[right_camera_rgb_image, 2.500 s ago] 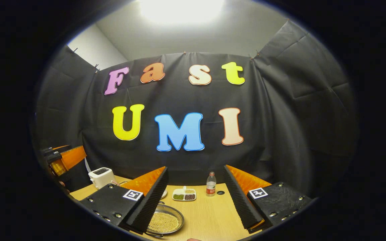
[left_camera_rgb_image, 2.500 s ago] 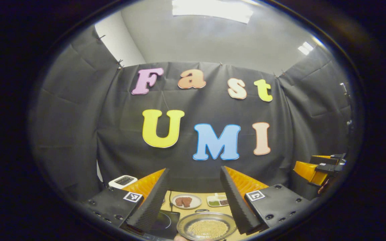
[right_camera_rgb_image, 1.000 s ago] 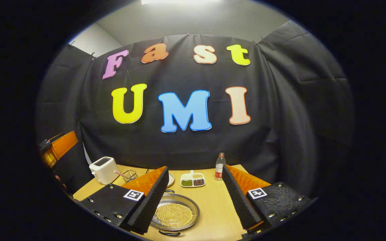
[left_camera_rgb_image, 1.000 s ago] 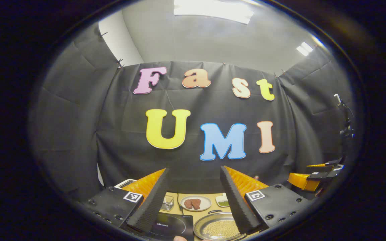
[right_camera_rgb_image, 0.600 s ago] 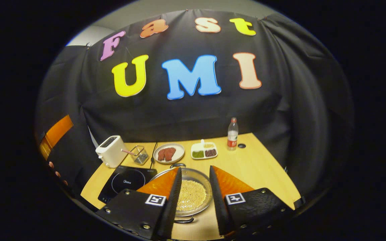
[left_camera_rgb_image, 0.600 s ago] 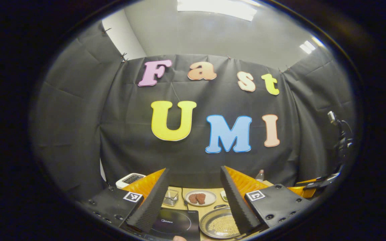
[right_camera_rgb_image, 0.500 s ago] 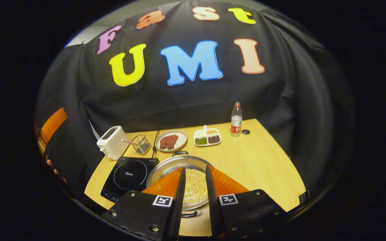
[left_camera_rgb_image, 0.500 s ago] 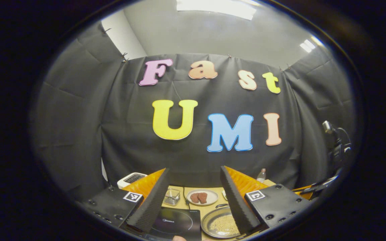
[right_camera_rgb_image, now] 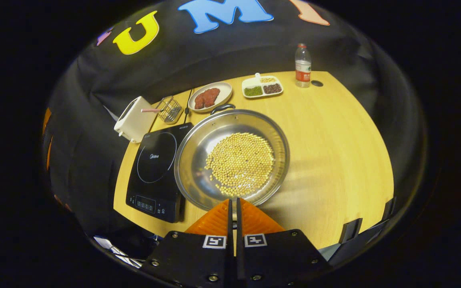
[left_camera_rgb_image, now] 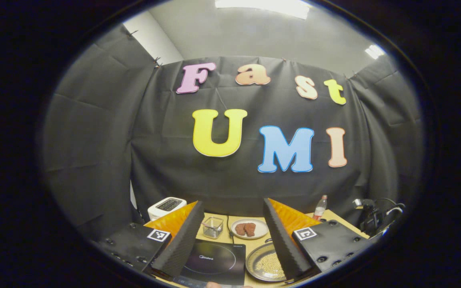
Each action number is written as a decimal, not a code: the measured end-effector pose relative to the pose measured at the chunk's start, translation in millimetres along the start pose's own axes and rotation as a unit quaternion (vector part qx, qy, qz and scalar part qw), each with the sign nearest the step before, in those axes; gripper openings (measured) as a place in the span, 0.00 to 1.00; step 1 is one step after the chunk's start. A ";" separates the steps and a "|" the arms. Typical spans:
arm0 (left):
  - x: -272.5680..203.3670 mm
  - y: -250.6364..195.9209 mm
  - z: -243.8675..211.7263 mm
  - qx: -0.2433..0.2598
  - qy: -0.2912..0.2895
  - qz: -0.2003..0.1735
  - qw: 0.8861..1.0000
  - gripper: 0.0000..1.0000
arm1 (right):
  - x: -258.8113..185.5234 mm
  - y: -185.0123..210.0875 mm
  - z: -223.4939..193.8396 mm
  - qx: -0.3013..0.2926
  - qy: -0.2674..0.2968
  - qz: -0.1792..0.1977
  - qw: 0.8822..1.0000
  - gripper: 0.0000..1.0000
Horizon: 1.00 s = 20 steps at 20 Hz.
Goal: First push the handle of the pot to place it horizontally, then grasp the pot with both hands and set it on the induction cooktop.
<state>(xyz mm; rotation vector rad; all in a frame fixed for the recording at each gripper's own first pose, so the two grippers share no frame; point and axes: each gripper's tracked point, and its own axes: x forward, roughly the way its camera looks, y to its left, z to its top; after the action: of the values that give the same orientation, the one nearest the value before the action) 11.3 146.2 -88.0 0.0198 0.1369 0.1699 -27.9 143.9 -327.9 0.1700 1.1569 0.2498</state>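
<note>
**Wooden table, pot beside cooktop, right gripper closed at pot's near rim**

Wooden table (right_camera_rgb_image: pixel 334 140) under black cloth walls. Right gripper (right_camera_rgb_image: pixel 233 206), seen in the right gripper view: fingers pressed together, nothing visible between them, tips at the near rim of the pot (right_camera_rgb_image: pixel 198 160); contact with the rim cannot be told. Pot is a shallow steel pan with yellow beans (right_camera_rgb_image: pixel 240 162) inside, standing on the table just right of the induction cooktop (right_camera_rgb_image: pixel 154 164), its left edge at or slightly over the cooktop's edge. One dark loop handle (right_camera_rgb_image: pixel 222 107) shows at the pot's far rim; near handle is hidden behind the fingers.

Left gripper (left_camera_rgb_image: pixel 230 236), in the left gripper view: fingers spread wide, empty, held above the table. Between them: cooktop (left_camera_rgb_image: pixel 214 262), pot (left_camera_rgb_image: pixel 264 266) partly behind the right-hand finger.

Farther back: plate of red meat (right_camera_rgb_image: pixel 208 97), divided dish (right_camera_rgb_image: pixel 262 86), water bottle (right_camera_rgb_image: pixel 302 66), wire basket (right_camera_rgb_image: pixel 169 109), white toaster (right_camera_rgb_image: pixel 133 118).
</note>
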 end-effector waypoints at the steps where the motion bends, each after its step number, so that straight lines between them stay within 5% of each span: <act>1: 0.0 1.5 -0.9 -0.001 0.002 0.003 1.000 0.96 | 6.5 6.2 -5.7 -0.005 0.014 0.011 1.000 0.03; 9: -5.4 17.2 -9.0 0.000 0.018 0.022 1.000 0.99 | 52.5 56.4 -62.2 -0.008 0.118 0.072 0.990 0.03; 20: -10.3 23.8 -25.4 -0.005 0.039 0.042 0.998 0.96 | 89.1 48.4 -65.8 0.088 0.118 0.084 0.986 0.01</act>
<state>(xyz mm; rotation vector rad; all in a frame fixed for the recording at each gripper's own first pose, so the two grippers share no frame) -6.2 168.1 -111.0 0.0090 0.2132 0.2552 -59.8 215.7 -419.8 0.4041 1.4020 0.3230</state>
